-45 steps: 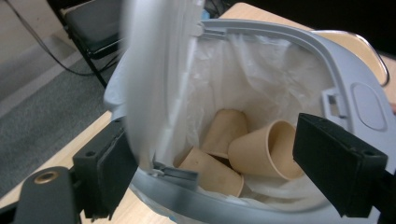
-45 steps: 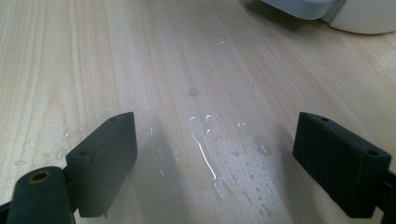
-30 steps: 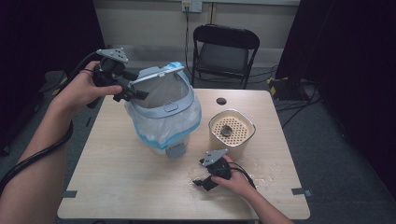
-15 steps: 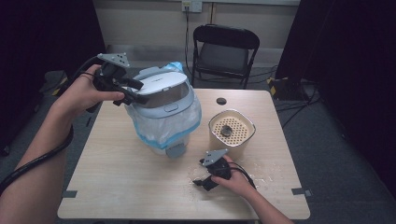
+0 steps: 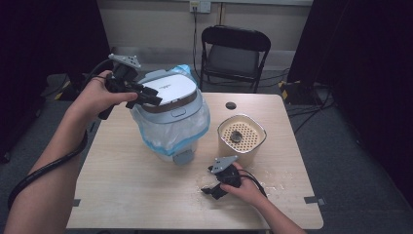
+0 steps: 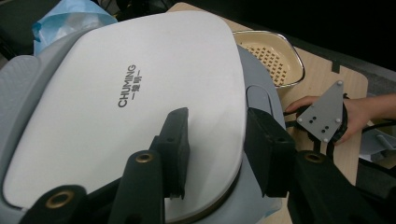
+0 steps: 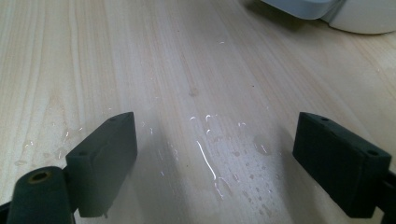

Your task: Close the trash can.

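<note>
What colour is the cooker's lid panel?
White, with grey lettering, on the cooker lid; grey-blue housing around it. Clearest in the left gripper view.

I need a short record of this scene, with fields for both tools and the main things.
left tool: over the cooker lid, jaws have just been closing, lid edge between them, grip unclear
right tool: open, low over the wet table
cooker: lid down, plastic bag around it
basket: cream, perforated, right of cooker

A black folding chair (image 5: 235,53) stands behind the table (image 5: 126,190); a small, perhaps round, cap (image 5: 231,105) lies there.
</note>
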